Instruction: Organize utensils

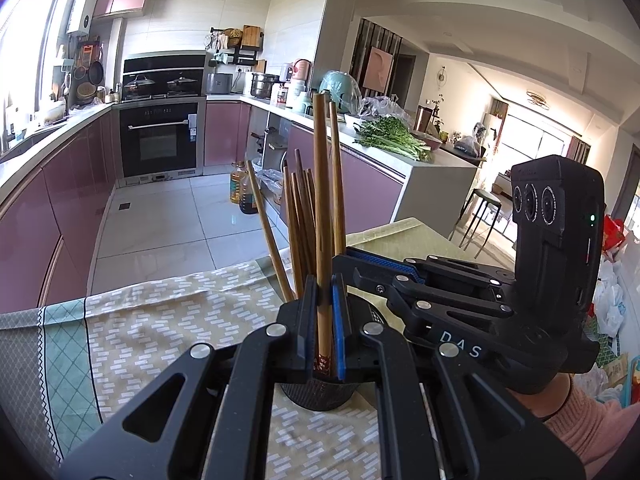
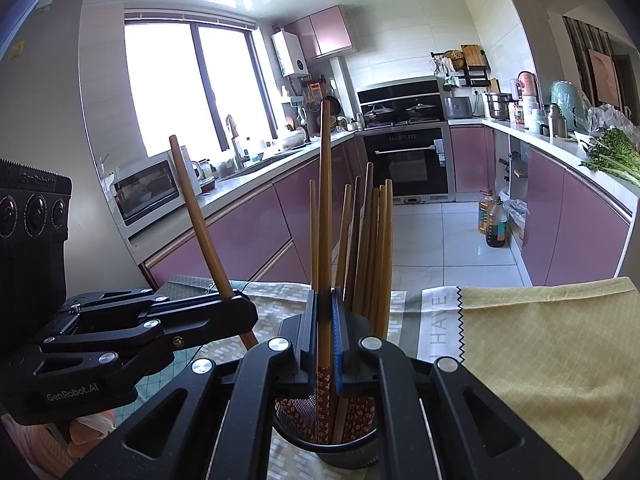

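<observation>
Both tongs (image 1: 324, 320) (image 2: 324, 332) clamped—each gripping one chopstick (image 1: 322, 200) (image 2: 325, 208).

Daylight fills both views. The window (image 2: 192, 88) is blown out to plain white in the right wrist view, and the far balcony door (image 1: 532, 140) glares likewise in the left. The floor tiles (image 1: 168, 216) carry soft reflections. Fisheye bending curves the counters, corners fall to black, and the nearest gripper parts look slightly soft, perhaps out of focus.

Two grippers (image 1: 324, 320) (image 2: 324, 332) each clamp one chopstick (image 1: 322, 208) (image 2: 325, 208); about seven more stand in the one mesh holder (image 2: 344, 448).
</observation>
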The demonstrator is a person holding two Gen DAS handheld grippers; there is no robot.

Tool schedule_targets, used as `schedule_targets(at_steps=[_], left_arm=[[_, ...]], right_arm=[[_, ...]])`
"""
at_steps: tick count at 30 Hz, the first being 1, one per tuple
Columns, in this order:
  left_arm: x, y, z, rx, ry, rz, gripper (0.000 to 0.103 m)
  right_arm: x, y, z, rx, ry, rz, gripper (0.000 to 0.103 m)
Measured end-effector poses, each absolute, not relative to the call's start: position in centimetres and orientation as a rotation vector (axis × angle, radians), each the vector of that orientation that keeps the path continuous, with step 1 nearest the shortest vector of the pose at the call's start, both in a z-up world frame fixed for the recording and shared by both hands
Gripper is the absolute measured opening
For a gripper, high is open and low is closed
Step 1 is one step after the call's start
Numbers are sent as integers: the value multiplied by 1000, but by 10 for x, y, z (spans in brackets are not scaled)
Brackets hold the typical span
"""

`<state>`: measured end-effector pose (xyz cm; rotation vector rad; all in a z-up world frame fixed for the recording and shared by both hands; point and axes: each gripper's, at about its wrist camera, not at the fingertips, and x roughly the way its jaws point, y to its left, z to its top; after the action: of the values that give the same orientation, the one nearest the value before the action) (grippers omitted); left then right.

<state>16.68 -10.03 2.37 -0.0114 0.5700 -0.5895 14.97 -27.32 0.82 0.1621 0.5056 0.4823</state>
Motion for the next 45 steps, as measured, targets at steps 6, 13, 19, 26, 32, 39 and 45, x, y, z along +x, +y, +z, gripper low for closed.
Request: schedule_targets(at_steps=[6,13,19,26,32,39,45], left_arm=[[169,-101,21,-12,576,-589,8],[172,-102,17,-10,584,-586,8],[175,-104,13,-4,593,-583,8],[179,-108,8,1,604,-579,8],[179,-109,8,2,607,-578,8],[179,-109,8,2,608,-576,8],[179,-109,8,0,610,-578,8]], right_arm=[[149,-275,6,162,509,484,6],[149,-276,5,161,514,486,6],[149,-274,1,158,522,487,6],[150,-274,-1,155,531,492,6],[150,-276,-3,156,536,492,6],[151,-274,-4,156,541,492,6],[152,-274,-6,156,544,492,6]])
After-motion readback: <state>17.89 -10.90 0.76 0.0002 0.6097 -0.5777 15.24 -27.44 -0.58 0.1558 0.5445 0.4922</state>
